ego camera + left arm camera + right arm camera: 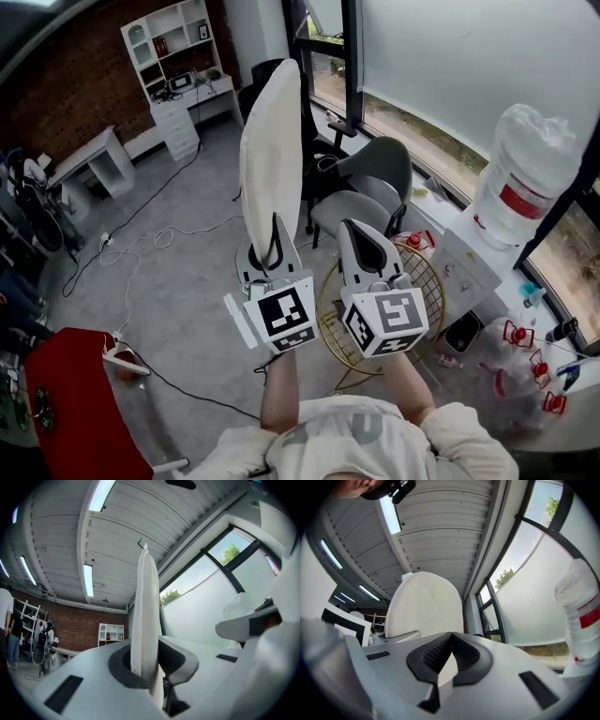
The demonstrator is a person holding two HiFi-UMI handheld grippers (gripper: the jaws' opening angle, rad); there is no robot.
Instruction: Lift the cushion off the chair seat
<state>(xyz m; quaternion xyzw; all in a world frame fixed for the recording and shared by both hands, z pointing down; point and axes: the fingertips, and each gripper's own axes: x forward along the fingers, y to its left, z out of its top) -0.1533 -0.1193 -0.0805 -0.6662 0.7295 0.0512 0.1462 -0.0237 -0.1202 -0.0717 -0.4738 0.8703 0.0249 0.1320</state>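
The round white cushion (pixel 270 159) stands on edge in the air, clear of the gold wire chair (pixel 427 281) below my hands. My left gripper (pixel 274 248) is shut on the cushion's lower rim. In the left gripper view the cushion (pixel 145 616) rises edge-on from between the pads of that gripper (pixel 146 660). My right gripper (pixel 361 246) is raised beside it on the right, apart from the cushion. In the right gripper view its jaws (pixel 451 639) meet at the tips with nothing between them, and the cushion's flat face (pixel 424 604) shows to the left.
Grey office chairs (pixel 375 178) stand beyond the wire chair by the window. A water jug (pixel 520 178) sits on a white cabinet at the right. A red object (pixel 75 403) is at the lower left, cables (pixel 141 248) lie on the floor, and a white shelf unit (pixel 173 56) stands at the back.
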